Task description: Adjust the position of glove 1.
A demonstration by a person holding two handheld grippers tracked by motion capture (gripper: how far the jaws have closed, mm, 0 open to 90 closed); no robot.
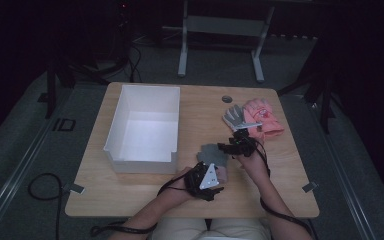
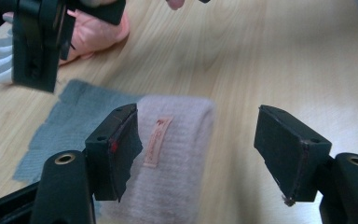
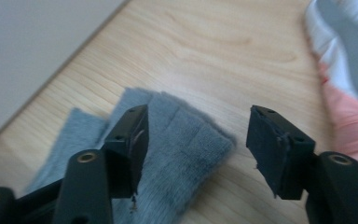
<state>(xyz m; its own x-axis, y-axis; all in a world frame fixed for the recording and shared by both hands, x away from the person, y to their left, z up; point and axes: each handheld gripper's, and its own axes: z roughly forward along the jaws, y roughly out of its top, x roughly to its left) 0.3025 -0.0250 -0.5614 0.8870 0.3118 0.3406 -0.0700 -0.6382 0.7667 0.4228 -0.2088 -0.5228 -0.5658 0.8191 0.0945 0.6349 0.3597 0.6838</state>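
The grey knit glove (image 1: 213, 154) lies flat on the wooden table (image 1: 145, 195), just right of the white box's front corner and between the two grippers. Its pale pink cuff (image 2: 172, 154), bearing a small sewn label (image 2: 157, 141), points toward the person; its grey fingers (image 3: 186, 140) point away.

Left gripper (image 2: 198, 149): held over the cuff end, jaws parted. The cuff lies below and between them, reaching under one jaw; neither pad presses on it. Released.

Right gripper (image 3: 198, 147): held over the finger end, jaws parted, with the grey fingertips below the gap. No pad presses on the cloth. Released.

Container: the white box (image 1: 145, 127) stands on the left half of the table, open at the top, its near wall notched lower in the middle. Its interior shows bare white floor and walls.

Further right, well apart from the box, a grey-and-white glove (image 1: 234, 117) lies beside a pink glove (image 1: 262, 117), the two touching. A small round grey disc (image 1: 227, 99) is set in the tabletop behind them.
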